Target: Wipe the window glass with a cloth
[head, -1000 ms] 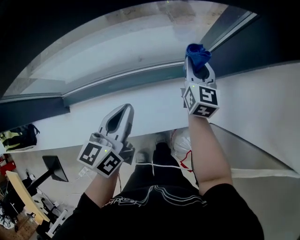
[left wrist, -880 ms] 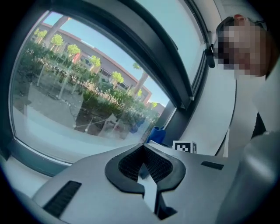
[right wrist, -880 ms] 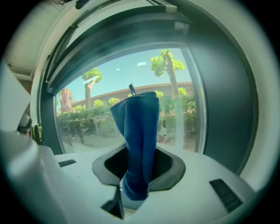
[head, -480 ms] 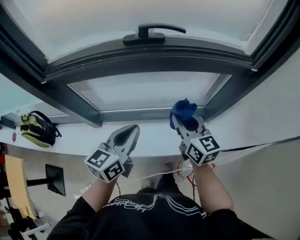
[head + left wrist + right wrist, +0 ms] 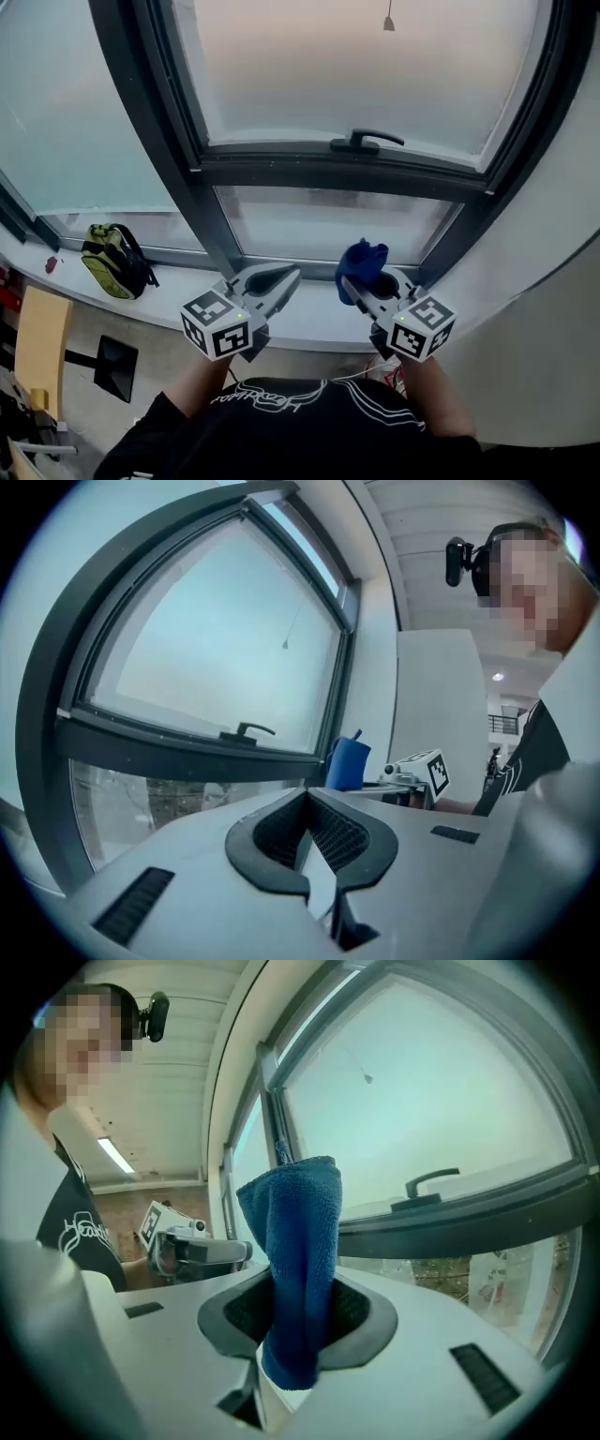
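Blue cloth (image 5: 298, 1269) clamped upright between right gripper (image 5: 365, 279) jaws, held short of window glass (image 5: 328, 223); left gripper (image 5: 286, 276) jaws together, empty; risk: wiping pressure may drag cloth from narrow pinch.

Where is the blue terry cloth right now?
The blue terry cloth is clamped in the right gripper, centre-right in the head view, in front of the lower window pane and below the black window handle.
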Tool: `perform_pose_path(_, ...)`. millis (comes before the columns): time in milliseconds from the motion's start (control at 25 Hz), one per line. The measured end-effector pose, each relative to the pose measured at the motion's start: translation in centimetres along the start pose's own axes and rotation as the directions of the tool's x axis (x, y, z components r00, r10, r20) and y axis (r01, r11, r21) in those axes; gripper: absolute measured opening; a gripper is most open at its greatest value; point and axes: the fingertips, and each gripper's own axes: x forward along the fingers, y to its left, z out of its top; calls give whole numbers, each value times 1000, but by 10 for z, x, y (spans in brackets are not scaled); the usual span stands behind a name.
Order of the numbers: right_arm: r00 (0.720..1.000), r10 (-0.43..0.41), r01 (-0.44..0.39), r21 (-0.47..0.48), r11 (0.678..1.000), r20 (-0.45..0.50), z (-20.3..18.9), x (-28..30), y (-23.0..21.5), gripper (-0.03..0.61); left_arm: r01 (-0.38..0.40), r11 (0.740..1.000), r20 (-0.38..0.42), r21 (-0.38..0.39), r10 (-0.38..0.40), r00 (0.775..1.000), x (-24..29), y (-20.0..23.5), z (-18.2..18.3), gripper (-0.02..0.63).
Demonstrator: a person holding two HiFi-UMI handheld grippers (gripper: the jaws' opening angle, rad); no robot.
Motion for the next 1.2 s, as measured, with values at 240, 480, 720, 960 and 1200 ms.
perform_pose_path(240, 997, 76, -78, -80, 994, -25, 11, -6, 46, 93, -16, 998, 42, 64, 14, 999, -27, -14, 15, 5)
perform_pose_path(480, 997, 64, -67, -74, 995, -36, 10, -10, 53, 92, -5, 997, 53, 73, 1, 999, -36, -24, 19, 5)
perform_pose_path(720, 998, 60, -62, -72, 995, -31, 11, -8, 56, 92, 2, 997, 54, 74, -6, 999, -39, -27, 20, 5)
perform_pose_path(960, 998, 36, -41, -118, 992, -46, 13, 1, 58, 92, 8, 998, 43, 64, -11, 999, -42, -22, 18, 5)
perform_pose_path(1200, 997, 53, -58, -94, 994, -52, 6, 2, 59, 92, 10, 998, 34, 63, -12, 999, -41, -22, 11, 5)
